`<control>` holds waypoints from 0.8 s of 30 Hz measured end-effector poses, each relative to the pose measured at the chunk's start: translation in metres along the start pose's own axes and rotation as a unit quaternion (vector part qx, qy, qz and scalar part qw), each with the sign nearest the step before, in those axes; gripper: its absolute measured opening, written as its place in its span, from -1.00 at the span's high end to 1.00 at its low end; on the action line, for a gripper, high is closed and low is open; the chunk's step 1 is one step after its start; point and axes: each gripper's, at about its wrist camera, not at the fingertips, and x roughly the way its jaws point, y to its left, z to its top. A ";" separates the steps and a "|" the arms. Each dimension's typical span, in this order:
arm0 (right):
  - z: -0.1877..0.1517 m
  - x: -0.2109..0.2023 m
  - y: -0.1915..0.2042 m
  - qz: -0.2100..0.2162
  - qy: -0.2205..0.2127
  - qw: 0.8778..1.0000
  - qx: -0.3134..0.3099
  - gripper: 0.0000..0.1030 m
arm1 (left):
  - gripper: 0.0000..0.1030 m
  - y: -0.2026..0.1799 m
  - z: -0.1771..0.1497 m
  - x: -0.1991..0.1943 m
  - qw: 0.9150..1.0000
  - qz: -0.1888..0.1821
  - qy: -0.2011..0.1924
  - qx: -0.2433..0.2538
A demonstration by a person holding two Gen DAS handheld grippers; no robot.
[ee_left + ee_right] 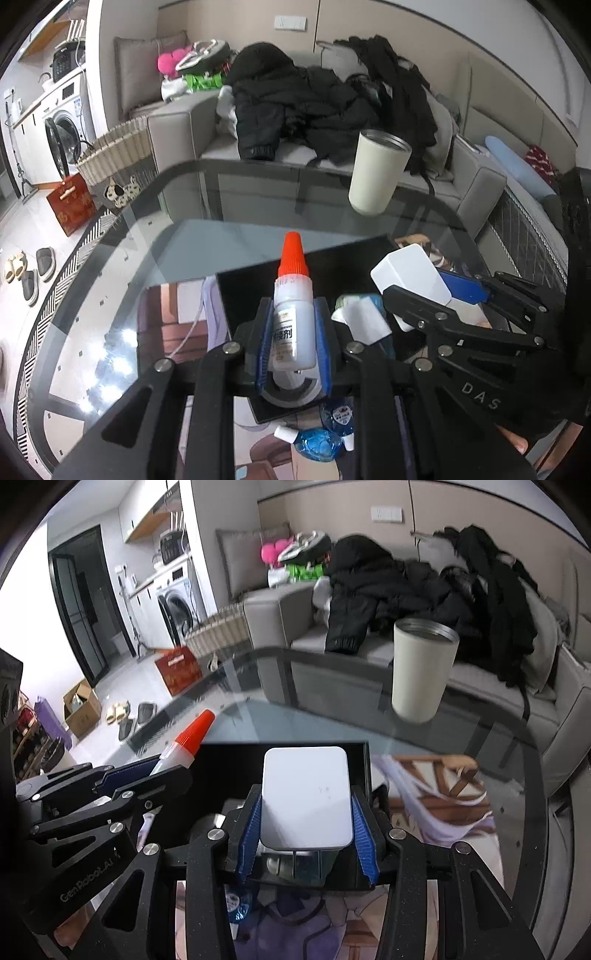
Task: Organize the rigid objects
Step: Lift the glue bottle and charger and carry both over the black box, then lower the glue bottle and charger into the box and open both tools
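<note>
Glue bottle (293,317), orange cap, pinched upright in left gripper (293,332); long axis runs forward along fingers, cap pointing away. Black tray (332,266) lies directly below and ahead on glass table (221,206). Further right: white box (306,797) clamped flat between blue pads (364,834) of right gripper (306,830), also over tray. Both grippers side by side, near touching; neither clearly nearer tray. Cream tumbler (378,171) stands far edge, well apart. Judgement: next move is straight lowering into tray; little lateral travel needed.
</note>
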 end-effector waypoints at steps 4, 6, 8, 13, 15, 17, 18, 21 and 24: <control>-0.005 0.006 0.002 0.005 0.020 1.000 0.002 0.13 | 0.63 -0.002 -0.003 0.008 1.000 -0.008 0.022 0.001; -0.007 0.009 0.002 0.007 0.028 1.000 0.002 0.13 | 0.63 -0.002 -0.004 0.009 1.000 -0.008 0.028 0.002; -0.008 0.011 0.003 0.009 0.034 0.999 0.002 0.13 | 0.63 -0.002 -0.005 0.011 0.999 -0.009 0.033 0.001; -0.010 0.018 0.002 0.013 0.049 0.999 0.005 0.13 | 0.63 -0.003 -0.007 0.015 0.999 -0.011 0.045 0.001; -0.011 0.021 0.002 0.014 0.056 0.998 0.006 0.13 | 0.63 -0.002 -0.007 0.017 0.999 -0.011 0.053 -0.001; -0.011 0.021 0.002 0.012 0.056 0.998 0.003 0.13 | 0.63 -0.002 -0.009 0.019 0.998 -0.011 0.061 0.000; -0.010 0.021 0.002 0.013 0.057 0.998 0.004 0.13 | 0.63 -0.002 -0.010 0.020 0.998 -0.011 0.064 0.000; -0.010 0.021 0.003 0.012 0.057 0.998 0.003 0.13 | 0.63 -0.001 -0.010 0.021 0.998 -0.010 0.070 0.000; -0.009 0.020 0.001 0.013 0.058 0.998 0.007 0.13 | 0.63 0.000 -0.012 0.024 0.997 -0.012 0.080 -0.001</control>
